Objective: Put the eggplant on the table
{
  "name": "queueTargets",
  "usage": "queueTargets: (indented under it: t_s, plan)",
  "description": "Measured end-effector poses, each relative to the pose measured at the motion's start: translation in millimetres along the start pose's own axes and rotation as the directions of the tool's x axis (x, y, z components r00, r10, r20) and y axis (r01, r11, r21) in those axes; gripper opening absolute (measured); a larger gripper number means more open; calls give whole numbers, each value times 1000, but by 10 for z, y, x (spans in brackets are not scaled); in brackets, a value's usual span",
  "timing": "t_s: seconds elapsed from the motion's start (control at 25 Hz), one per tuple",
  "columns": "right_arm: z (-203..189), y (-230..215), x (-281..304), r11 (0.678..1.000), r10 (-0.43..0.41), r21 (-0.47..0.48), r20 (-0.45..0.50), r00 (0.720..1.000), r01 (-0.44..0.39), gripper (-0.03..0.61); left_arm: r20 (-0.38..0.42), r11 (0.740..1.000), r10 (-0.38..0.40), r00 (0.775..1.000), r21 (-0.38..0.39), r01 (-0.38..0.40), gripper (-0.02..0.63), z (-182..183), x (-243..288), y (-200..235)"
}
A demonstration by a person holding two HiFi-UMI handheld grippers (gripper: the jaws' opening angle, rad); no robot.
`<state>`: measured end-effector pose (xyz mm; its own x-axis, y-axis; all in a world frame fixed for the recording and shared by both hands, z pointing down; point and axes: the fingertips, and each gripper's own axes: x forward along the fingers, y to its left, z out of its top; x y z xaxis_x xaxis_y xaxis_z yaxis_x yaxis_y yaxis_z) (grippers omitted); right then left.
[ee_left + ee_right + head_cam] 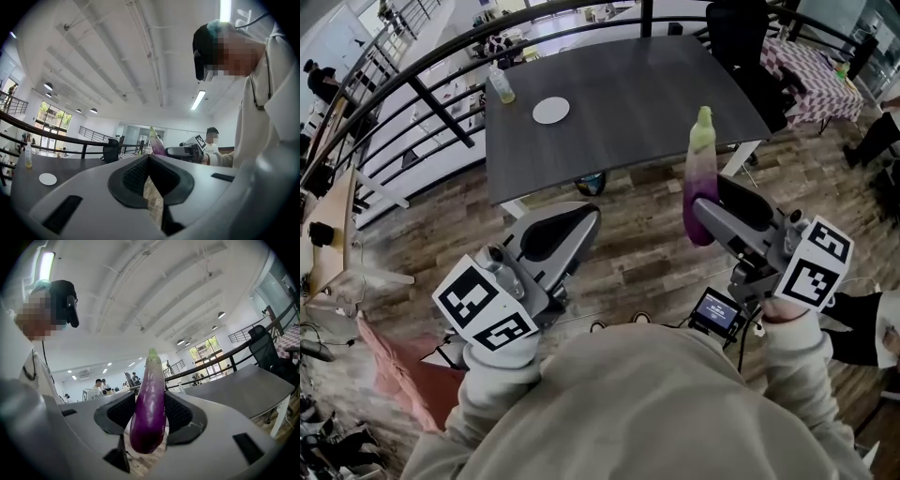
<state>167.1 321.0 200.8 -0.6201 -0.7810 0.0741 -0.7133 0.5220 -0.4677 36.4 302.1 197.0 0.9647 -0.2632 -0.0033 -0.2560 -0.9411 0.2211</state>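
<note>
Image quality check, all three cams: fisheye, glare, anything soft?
Head view: strong barrel distortion, the edges of the dark grey table bow and the corners smear; lighting is even, no glare. Left gripper view: dark circular vignette, the ceiling tube light is blown out. Right gripper view: same vignette, the long purple eggplant is sharp with mild highlights, the ceiling light strip is overexposed.

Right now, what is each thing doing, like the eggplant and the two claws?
eggplant: upright, stem up, not yet on the table
right claw: shut on the eggplant
left claw: shut, empty
bottle: standing upright on the table
white disc: flat on the table
</note>
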Motion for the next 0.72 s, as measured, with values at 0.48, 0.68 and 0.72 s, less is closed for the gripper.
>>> queueTargets:
  t_s: [0.48,0.68,0.72]
  plan:
    - [-45,-209,-156,997,68,44,-23,997,-67,206,0,997,76,997,-7,-76,5,-96,129,-144]
    - [-93,-293,-177,994,102,54,-38,994,-100,206,-22,993,117,993,-23,-118,5,-223,102,-205]
    - [-100,-325,-183,993,106,56,-40,994,-104,206,-26,992,126,992,-28,-127,5,-251,102,-209]
